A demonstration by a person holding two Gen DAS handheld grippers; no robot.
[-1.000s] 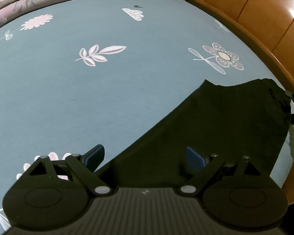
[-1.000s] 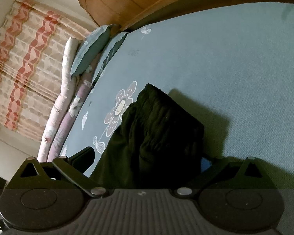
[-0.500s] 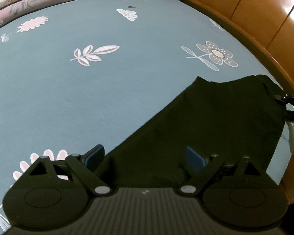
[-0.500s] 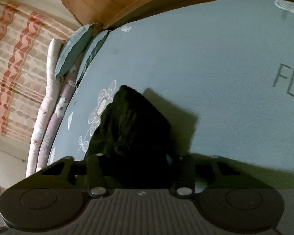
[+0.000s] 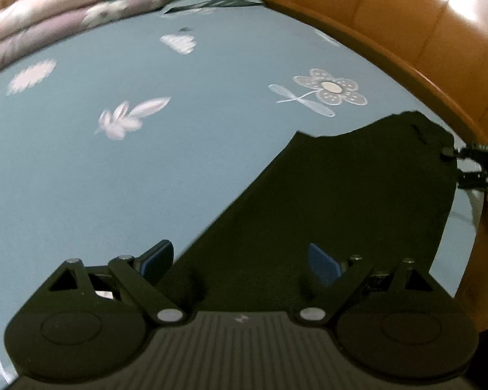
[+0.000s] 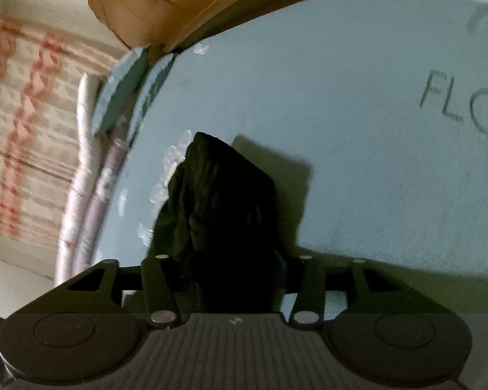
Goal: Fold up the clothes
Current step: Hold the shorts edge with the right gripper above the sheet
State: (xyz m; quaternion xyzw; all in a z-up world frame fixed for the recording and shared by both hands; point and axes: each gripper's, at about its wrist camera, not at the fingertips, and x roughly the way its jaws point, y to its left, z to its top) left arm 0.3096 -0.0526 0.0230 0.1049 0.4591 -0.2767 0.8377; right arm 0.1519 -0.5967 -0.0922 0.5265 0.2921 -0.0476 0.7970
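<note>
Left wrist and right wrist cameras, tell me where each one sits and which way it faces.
Left wrist view: on the left gripper, looking down over the flat black garment on the blue flowered bedsheet toward the wooden headboard; blue pads apart, right gripper at the far edge.
Right wrist view: on the right gripper, looking along the bed toward striped curtains; jaws, just reopening slightly, close around bunched cloth.
Shared: the garment, sheet and headboard.
</note>
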